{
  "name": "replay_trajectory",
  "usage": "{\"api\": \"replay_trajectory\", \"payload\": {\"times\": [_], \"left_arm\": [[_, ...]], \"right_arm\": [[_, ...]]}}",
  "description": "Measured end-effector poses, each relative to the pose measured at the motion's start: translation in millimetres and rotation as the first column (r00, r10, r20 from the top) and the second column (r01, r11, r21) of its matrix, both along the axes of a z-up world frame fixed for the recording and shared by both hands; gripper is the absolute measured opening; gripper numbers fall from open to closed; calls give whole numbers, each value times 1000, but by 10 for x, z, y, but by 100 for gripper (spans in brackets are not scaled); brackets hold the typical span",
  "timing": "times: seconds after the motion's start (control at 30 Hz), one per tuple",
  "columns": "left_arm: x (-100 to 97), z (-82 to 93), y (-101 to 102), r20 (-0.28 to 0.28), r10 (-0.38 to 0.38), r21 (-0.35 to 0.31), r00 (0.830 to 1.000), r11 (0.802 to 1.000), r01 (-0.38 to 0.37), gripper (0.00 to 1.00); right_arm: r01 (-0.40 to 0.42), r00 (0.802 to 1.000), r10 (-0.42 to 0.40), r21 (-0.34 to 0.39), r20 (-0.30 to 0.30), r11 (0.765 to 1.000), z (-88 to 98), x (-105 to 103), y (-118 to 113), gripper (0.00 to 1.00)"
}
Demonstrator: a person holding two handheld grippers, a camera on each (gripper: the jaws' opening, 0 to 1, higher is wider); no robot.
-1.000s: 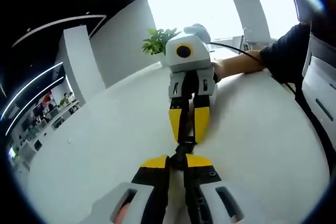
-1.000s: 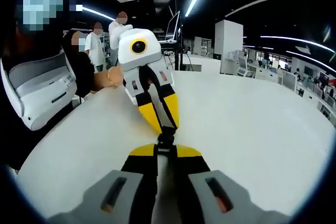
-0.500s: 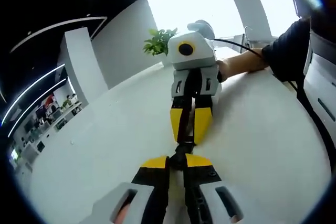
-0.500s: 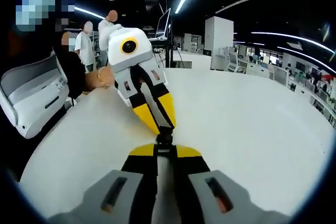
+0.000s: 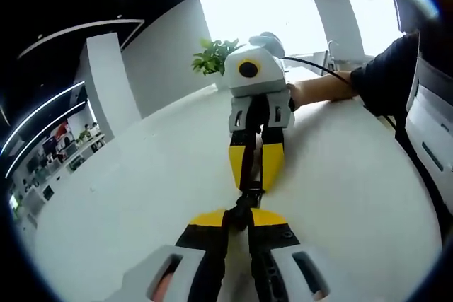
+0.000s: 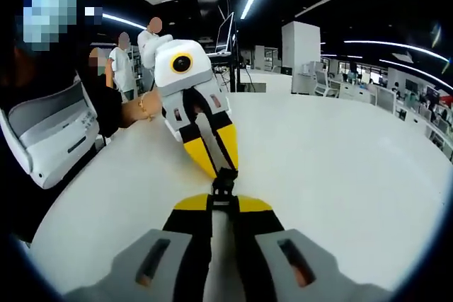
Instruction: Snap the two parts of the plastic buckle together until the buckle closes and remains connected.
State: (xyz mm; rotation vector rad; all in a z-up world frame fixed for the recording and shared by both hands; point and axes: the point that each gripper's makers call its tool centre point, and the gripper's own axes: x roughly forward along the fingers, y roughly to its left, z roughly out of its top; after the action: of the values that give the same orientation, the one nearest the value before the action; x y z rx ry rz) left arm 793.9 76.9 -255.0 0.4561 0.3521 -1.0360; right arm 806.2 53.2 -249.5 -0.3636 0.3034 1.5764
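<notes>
While your two grippers face each other nose to nose above the white table [image 5: 127,196], the black plastic buckle [image 5: 244,206] sits in the narrow gap between their yellow tips, raised off the tabletop. In the left gripper view, your left gripper [image 5: 238,218] has its jaws drawn in nearly together on the near end of the buckle, with a black strap running back between them. Straight ahead, your right gripper [image 5: 254,178] comes in from the far side, its jaws pinched narrow on the other end, and your hand [image 5: 311,92] shows behind its white body. In the right gripper view the same meeting shows from the other side: the right gripper [image 6: 224,204] is clamped on the buckle [image 6: 224,183], and the left gripper [image 6: 221,166] slants down from the upper left to grip the far piece. You cannot tell from either view whether the two halves are fully latched or just touching. A green plant [image 5: 212,54] stands beyond the table's far edge.
</notes>
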Motion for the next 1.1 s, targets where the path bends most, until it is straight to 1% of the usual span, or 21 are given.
{"api": "replay_trajectory", "payload": {"times": [0.1,0.2,0.23,0.3,0.33,0.4,0.43,0.6,0.73,0.8,0.87,0.9,0.93,1.1], "left_arm": [[9,4,21,-2,5,-5,1000,1000,-5,15],[-31,-9,11,-56,-19,-47,998,999,17,16],[-18,-5,21,-58,-20,-51,998,999,17,17],[-33,-12,10,-85,-35,-73,996,997,29,18],[-36,-16,6,-98,-43,-82,994,996,35,18],[-47,-34,5,-145,-46,-107,988,994,30,17],[-55,-37,6,-156,-56,-113,986,993,39,17],[-81,-52,20,-188,-84,-130,979,990,60,15],[-93,-49,16,-194,-99,-132,976,989,74,14],[-105,-51,16,-192,-104,-128,976,989,80,11],[-117,-48,17,-190,-108,-129,976,988,85,11],[-125,-44,17,-184,-109,-122,977,989,87,11],[-126,-37,18,-154,-113,-104,982,990,98,11],[-126,-31,26,-136,-105,-105,985,990,91,10]], "right_arm": [[-2,1000,2,0,2,1000,-5,-4,1,11],[-11,1000,11,0,4,1000,-11,-13,5,11],[-15,1000,15,0,3,1000,-12,-17,6,11],[-24,1000,24,4,-6,1000,-14,-26,9,11],[-27,1000,27,6,-12,1000,-15,-27,8,11],[-33,999,33,6,-16,999,-19,-35,9,11],[-38,999,38,4,-18,999,-20,-39,8,11],[-56,998,56,-6,-24,998,-23,-49,-10,11],[-63,998,63,-7,-28,998,-24,-58,-16,11],[-68,997,67,-7,-33,998,-26,-70,-17,11],[-67,997,67,-7,-36,998,-25,-73,-16,11],[-67,997,67,-7,-38,998,-24,-73,-15,11],[-65,997,65,-8,-39,998,-23,-73,-14,11],[-40,999,40,-26,-25,999,-15,-69,0,10]]}}
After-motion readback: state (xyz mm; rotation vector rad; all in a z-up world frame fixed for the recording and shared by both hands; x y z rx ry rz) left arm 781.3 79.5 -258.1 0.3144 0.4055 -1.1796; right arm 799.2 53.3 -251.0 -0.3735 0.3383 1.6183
